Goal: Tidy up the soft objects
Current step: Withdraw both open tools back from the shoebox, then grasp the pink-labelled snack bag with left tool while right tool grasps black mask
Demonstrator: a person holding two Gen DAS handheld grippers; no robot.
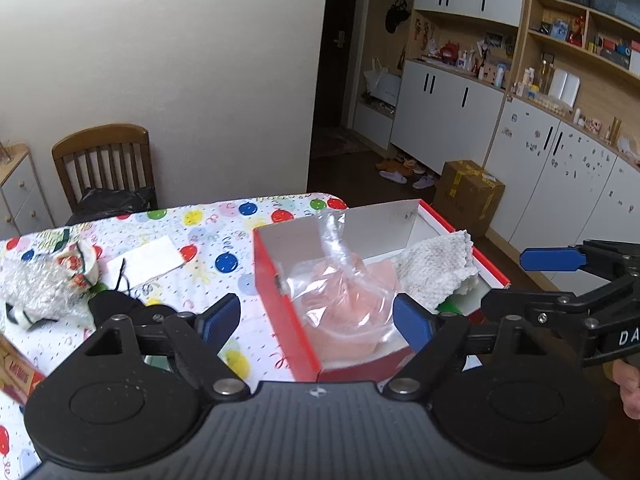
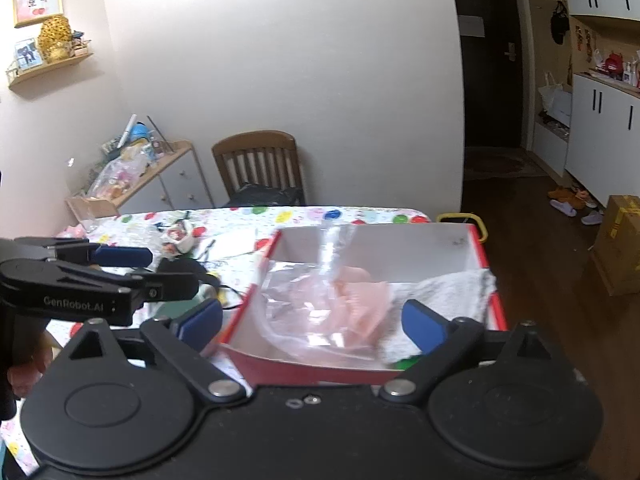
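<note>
With both grippers (image 1: 318,322) (image 2: 312,322) wide and empty, the light, slippery plastic bag (image 1: 344,300) suits pinching at its far twisted neck (image 1: 336,236).

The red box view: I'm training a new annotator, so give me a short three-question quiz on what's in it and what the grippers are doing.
1. True or false: the grey towel lies inside the red box.
2. What holds the pink item in the box? A) clear plastic bag B) glass jar C) paper envelope
3. Fill in: the left gripper and right gripper are both ____.

Key: 1 true; 2 A, the clear plastic bag; 3 open.
</note>
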